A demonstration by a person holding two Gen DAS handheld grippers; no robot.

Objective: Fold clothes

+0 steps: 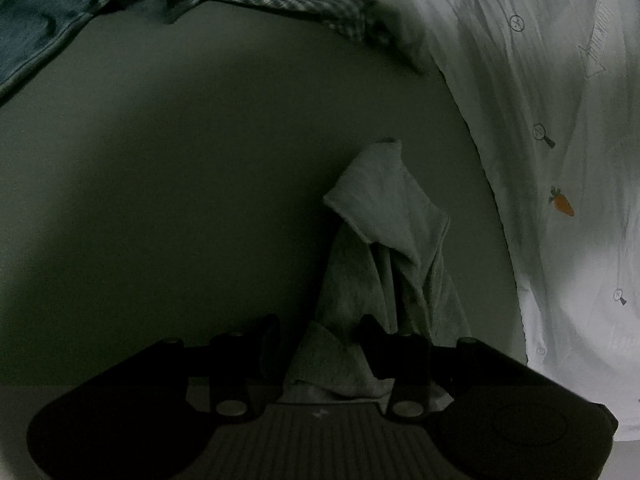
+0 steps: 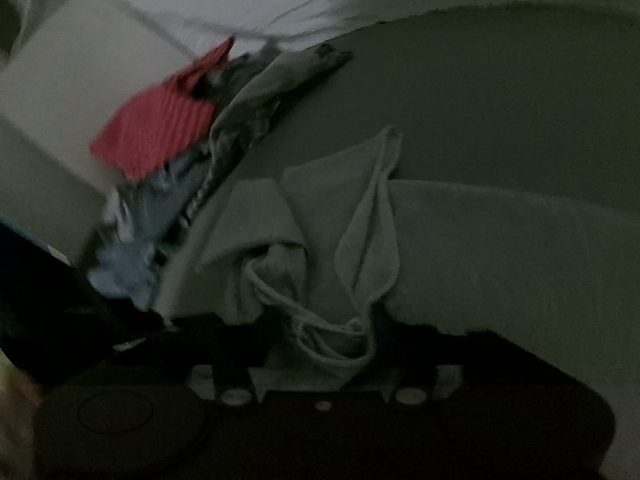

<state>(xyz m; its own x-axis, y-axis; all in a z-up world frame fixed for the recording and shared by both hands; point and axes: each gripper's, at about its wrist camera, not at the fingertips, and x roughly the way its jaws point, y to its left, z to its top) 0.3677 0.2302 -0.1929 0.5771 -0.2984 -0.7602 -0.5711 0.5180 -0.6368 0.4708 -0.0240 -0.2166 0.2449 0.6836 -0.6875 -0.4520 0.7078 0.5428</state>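
A pale grey-green garment [image 1: 384,216] hangs bunched between the fingers of my left gripper [image 1: 320,332], which is shut on it above the grey-green table [image 1: 180,160]. My right gripper [image 2: 324,344] is shut on another part of the same garment [image 2: 360,232], with a hem and a cord loop at the fingers. The cloth spreads to the right in the right wrist view. The scene is dim and partly blurred.
A white button shirt with a carrot print [image 1: 560,160] is at the right. Jeans [image 1: 48,28] and a checked cloth [image 1: 312,8] lie at the table's far edge. A pile with a red striped cloth [image 2: 156,128] and blue fabric [image 2: 128,264] lies left in the right wrist view.
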